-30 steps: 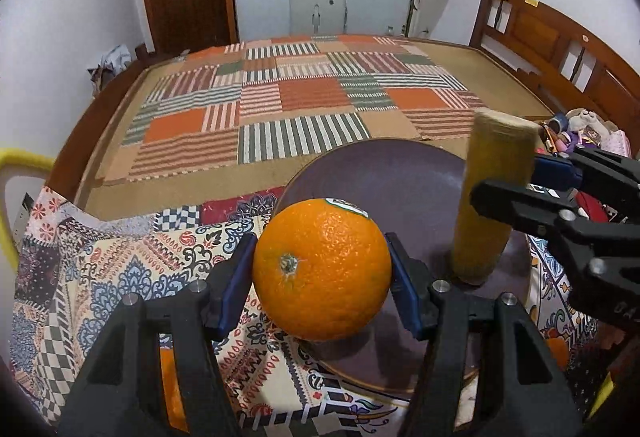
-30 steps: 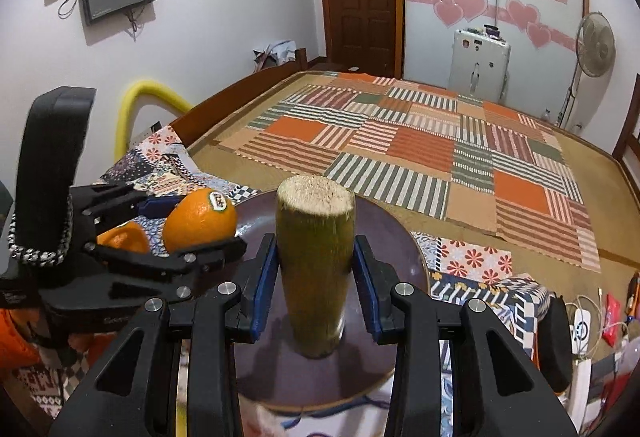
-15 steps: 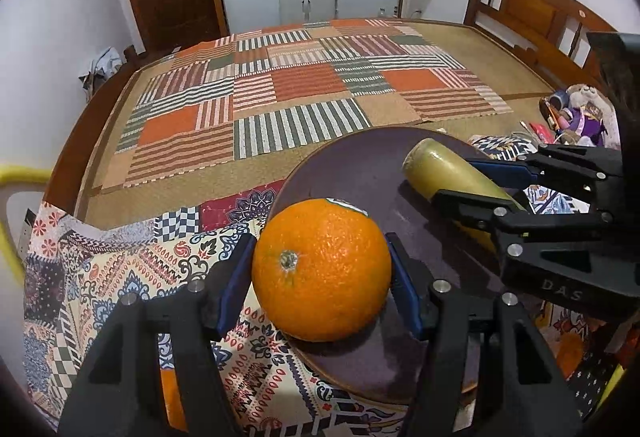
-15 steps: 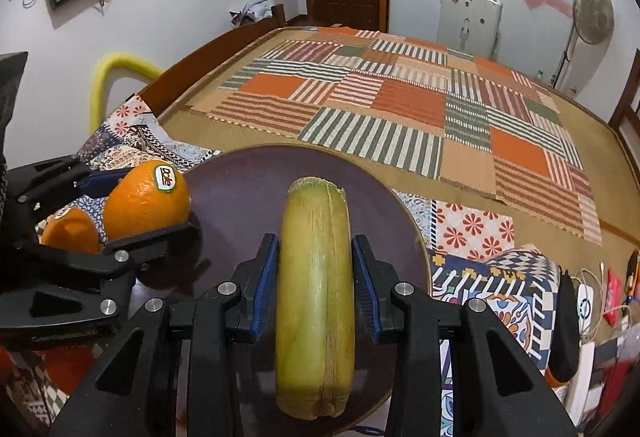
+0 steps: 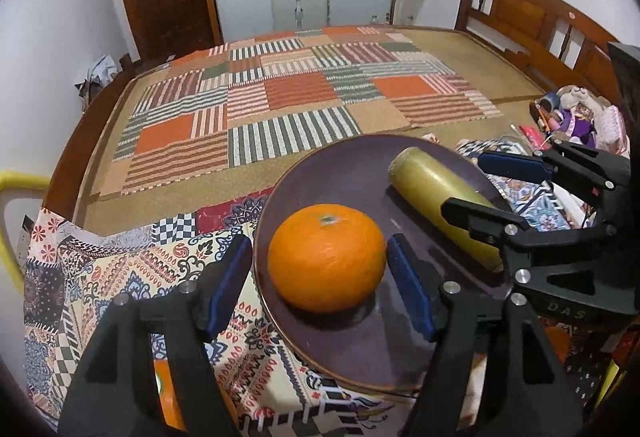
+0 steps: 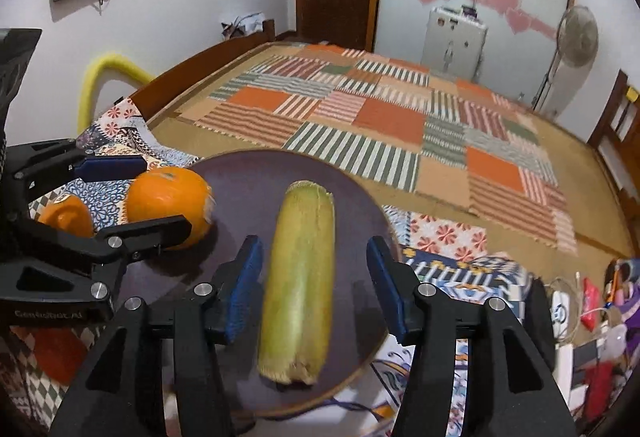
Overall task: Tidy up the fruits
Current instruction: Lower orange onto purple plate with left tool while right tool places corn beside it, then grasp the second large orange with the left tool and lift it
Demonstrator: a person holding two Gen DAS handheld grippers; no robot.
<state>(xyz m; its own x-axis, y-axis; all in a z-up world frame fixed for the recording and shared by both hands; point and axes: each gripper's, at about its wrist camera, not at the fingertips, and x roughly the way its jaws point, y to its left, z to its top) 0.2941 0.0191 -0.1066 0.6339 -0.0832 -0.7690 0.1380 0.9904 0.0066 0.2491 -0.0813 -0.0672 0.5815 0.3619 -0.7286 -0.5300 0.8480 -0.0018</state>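
On the purple plate (image 5: 320, 173), your orange (image 5: 326, 256) and corn cob (image 6: 298, 277) now rest, left tongs (image 5: 318, 283) and right tongs (image 6: 316, 287) both spread wide; another orange (image 6: 66, 215) waits left, on the patterned cloth (image 5: 120, 269).

A bed (image 5: 256, 181) with a wooden frame is carrying everything here. A woven mat (image 5: 372, 117) is covering most of it, and a patchwork blanket (image 5: 280, 105) of striped and orange squares is lying flat on the mat. At the near end a patterned cloth (image 5: 120, 269) is spreading over the bed's edge. A dark round plate (image 5: 344, 173) is sitting on that cloth, and a second orange (image 6: 66, 215) is resting on the cloth just beside the plate. Toys and small clutter (image 5: 576, 113) are piling up by the headboard (image 5: 532, 13).
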